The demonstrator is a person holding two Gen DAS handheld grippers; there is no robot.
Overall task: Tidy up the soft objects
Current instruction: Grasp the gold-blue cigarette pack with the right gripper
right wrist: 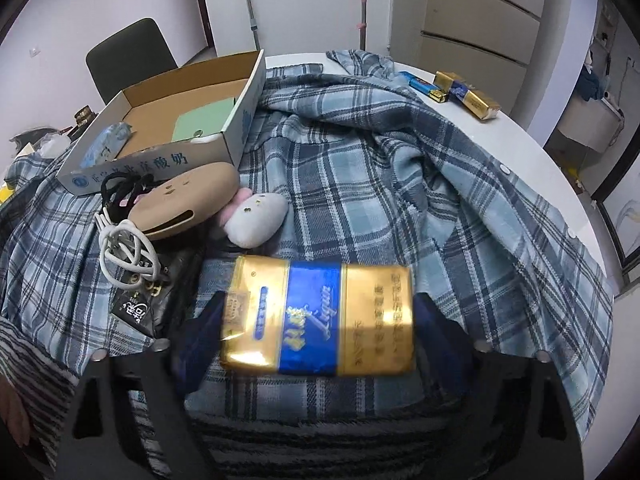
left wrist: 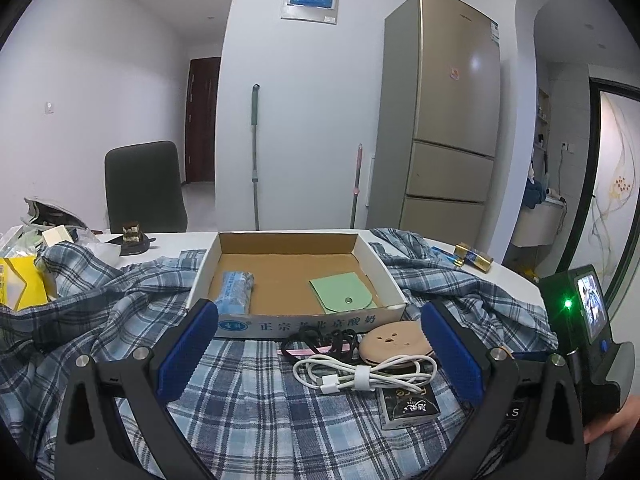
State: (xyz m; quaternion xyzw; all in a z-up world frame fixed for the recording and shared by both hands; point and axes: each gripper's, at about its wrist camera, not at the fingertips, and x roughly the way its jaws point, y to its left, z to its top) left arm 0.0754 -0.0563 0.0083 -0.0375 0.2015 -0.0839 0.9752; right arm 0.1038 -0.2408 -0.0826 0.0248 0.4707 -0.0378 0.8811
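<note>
Left gripper (left wrist: 320,344): jaws wide, holding nothing, above the white cable (left wrist: 362,374).
Right gripper (right wrist: 318,316): apparently clamped on the gold-and-blue pack (right wrist: 318,316), though its fingers are blurred.
Cardboard box (left wrist: 304,324): on the plaid shirt (right wrist: 380,184), holding a green pouch (left wrist: 340,292).

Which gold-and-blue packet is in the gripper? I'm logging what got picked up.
The large gold-and-blue packet between the right gripper fingers; the smaller gold packets lie far off on the bare white table.
</note>
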